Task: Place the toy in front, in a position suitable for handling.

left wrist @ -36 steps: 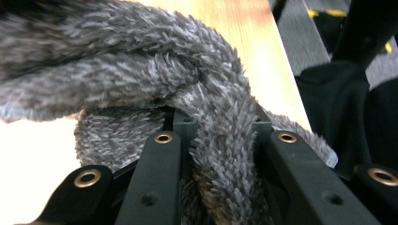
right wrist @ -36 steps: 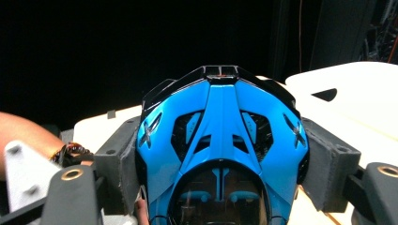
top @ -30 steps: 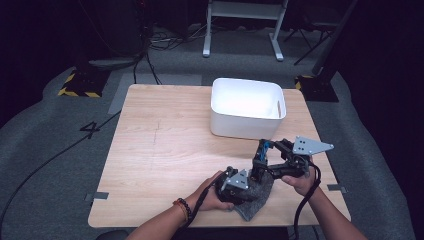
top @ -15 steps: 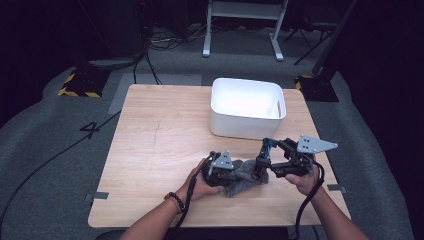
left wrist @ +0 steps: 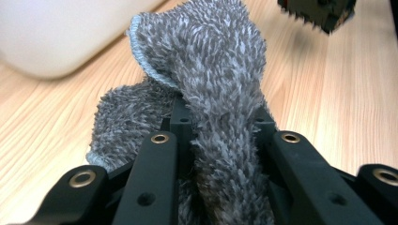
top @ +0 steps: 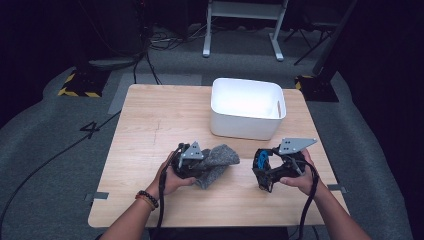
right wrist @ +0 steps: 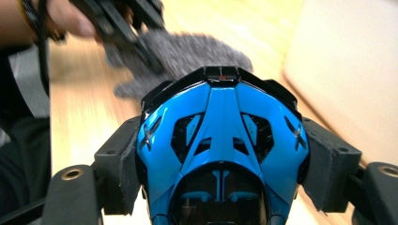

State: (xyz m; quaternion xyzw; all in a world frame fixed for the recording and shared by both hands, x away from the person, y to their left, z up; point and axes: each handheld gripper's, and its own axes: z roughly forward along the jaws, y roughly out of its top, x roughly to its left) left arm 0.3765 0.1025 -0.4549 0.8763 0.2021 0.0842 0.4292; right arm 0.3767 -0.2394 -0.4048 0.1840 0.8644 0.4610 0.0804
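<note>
While the left gripper (top: 200, 167) jaws pinch the soft, floppy grey fuzzy cloth (left wrist: 206, 84) mid-fold, the right gripper (right wrist: 220, 154) jaws clamp the hard, shiny blue toy car (right wrist: 220, 140).

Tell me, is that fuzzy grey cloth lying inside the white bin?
No, the grey cloth sits on the table, in the left gripper, outside the white bin.

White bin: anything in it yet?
Looks empty: the bin shows a bare white inside in the high view. Cloth and blue toy are still outside, in the grippers.
</note>
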